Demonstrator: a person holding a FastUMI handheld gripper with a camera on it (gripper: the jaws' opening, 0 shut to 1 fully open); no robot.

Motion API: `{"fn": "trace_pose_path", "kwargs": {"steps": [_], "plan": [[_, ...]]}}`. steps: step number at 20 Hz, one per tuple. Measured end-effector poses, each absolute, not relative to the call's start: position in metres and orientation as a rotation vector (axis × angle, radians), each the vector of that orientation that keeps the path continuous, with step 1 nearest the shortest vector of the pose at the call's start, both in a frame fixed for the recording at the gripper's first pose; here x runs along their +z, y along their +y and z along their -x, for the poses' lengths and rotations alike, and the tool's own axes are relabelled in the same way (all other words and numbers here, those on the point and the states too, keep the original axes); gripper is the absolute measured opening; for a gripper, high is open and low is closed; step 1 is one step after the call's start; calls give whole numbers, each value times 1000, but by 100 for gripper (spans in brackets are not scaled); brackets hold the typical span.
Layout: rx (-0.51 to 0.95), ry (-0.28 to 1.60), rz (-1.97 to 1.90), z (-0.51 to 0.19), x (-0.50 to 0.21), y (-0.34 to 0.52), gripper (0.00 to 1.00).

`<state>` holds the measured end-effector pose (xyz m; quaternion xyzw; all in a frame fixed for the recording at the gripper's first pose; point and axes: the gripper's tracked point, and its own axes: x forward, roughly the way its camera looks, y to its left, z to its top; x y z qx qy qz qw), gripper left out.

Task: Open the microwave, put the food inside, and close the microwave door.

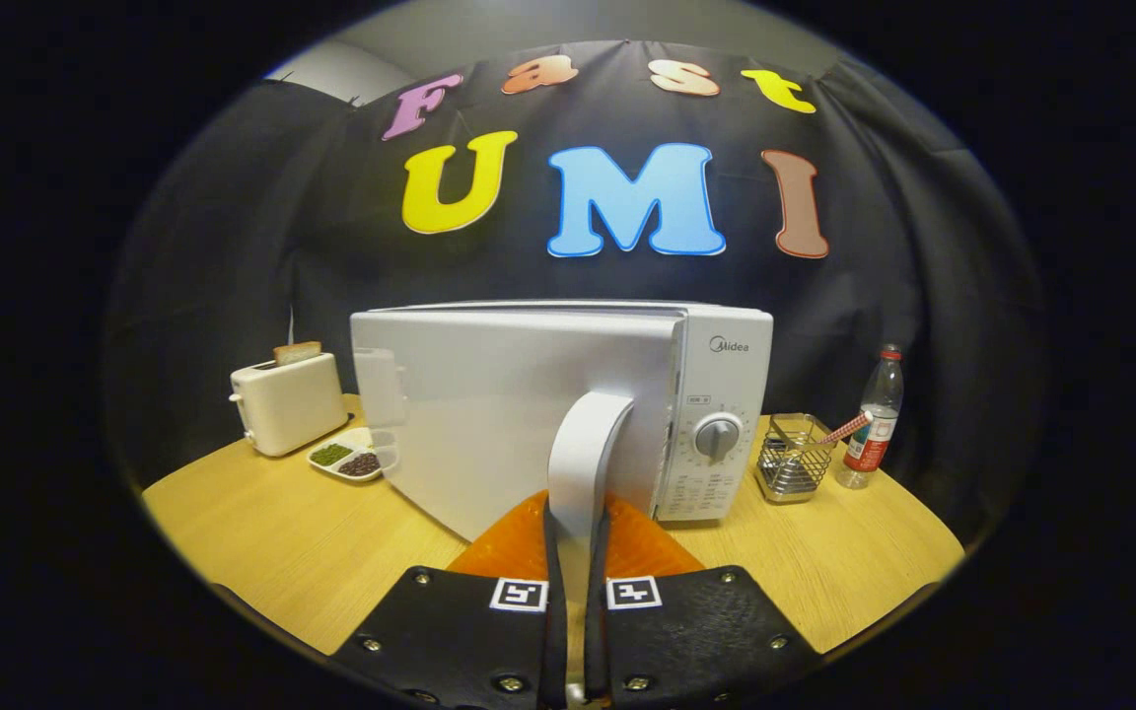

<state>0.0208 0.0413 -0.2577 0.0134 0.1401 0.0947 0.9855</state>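
gripper (575,582): both fingers clamped on curved, smooth door handle (583,444) | microwave (568,409): boxy, glossy door swung partly out | desk (262,537): pale wood grain

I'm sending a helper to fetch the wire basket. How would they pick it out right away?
Find the white microwave at the middle of the wooden table, its door handle clamped in the gripper jaws. Beside the dial-panel side stands the wire basket, between microwave and plastic bottle. It alone is see-through metal mesh, with a striped straw poking out.
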Motion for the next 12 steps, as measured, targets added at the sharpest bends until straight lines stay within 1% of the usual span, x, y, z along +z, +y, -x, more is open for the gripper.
{"fn": "trace_pose_path", "kwargs": {"steps": [8,12], "plan": [[405,224,-38,65,-249,135,7],[416,148,3,89,-248,182,7]]}}
